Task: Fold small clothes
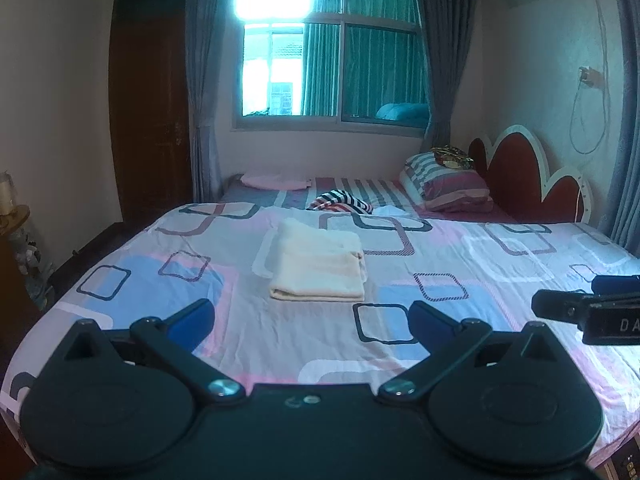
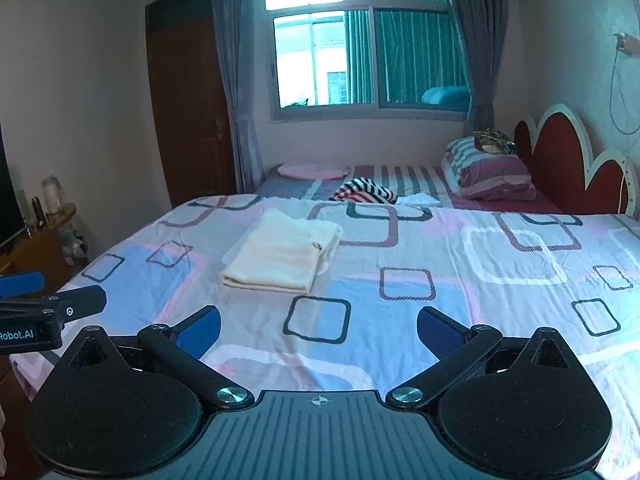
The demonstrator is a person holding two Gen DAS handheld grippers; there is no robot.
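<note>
**Both tongs empty above a folded cream garment**

Both tongs are seen spread wide with nothing between their blue pads: the left gripper [image 1: 312, 322] and the right gripper [image 2: 319, 330] are held side by side, apart from each other, above the near part of the bed sheet [image 1: 460, 264], angled slightly downward toward the room's far side.

A cream garment [image 1: 318, 266] is laid on the patterned sheet, ahead of both grippers and touched by neither. It is folded into a thick rectangle of several layers, with a rounded fold edge facing the cameras.

The cloth is judged light, soft and limp; it would likely sag and unfold if lifted by one layer. A hold is best taken across the whole stack at the near corners.

A striped garment [image 2: 366, 194] is seen farther back, near the pillows [image 2: 488, 172].
</note>
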